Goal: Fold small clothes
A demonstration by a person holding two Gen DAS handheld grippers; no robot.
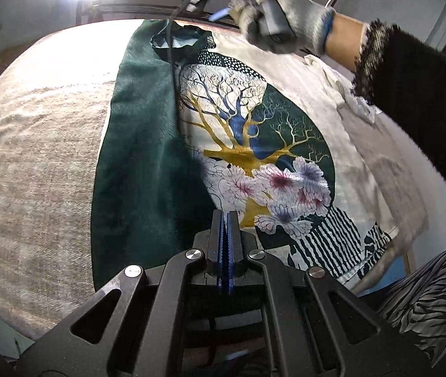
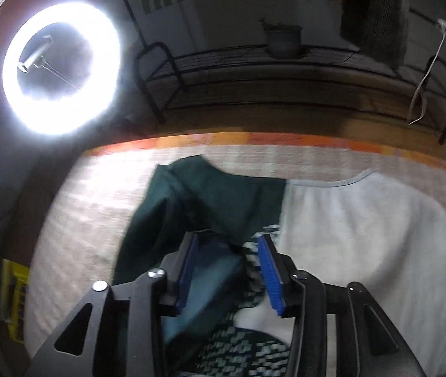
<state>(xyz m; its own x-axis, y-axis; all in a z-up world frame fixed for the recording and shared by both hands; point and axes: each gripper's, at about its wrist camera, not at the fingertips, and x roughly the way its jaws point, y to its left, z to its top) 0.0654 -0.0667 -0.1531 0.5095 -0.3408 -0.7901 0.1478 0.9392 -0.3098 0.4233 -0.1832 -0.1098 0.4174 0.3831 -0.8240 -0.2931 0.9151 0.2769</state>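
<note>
**One gripper shut, one open, over the shirt**

The left gripper (image 1: 226, 216) is closest in its own view. Its two blue pads are pressed together with no gap. I cannot tell if any cloth is pinched between them. The tips sit over the near edge of the shirt (image 1: 254, 132), where the green flap meets the printed part.

The right gripper (image 2: 229, 245) has its fingers wide apart. Nothing is between them. It hangs over the shirt's green part and a bit of dotted print.

The shirt lies spread out on a pale cloth (image 1: 34, 157). One green side is folded in over the middle.

The left view shows the big picture on the shirt: a gold and blue tree, pink flowers and dark stripes. It also shows a gloved hand (image 1: 282, 12) holding the right gripper up at the far end.

The right view shows things farther off: a bright ring light (image 2: 61, 69), a black rack (image 2: 285, 72) and a pot (image 2: 284, 40) on it.
</note>
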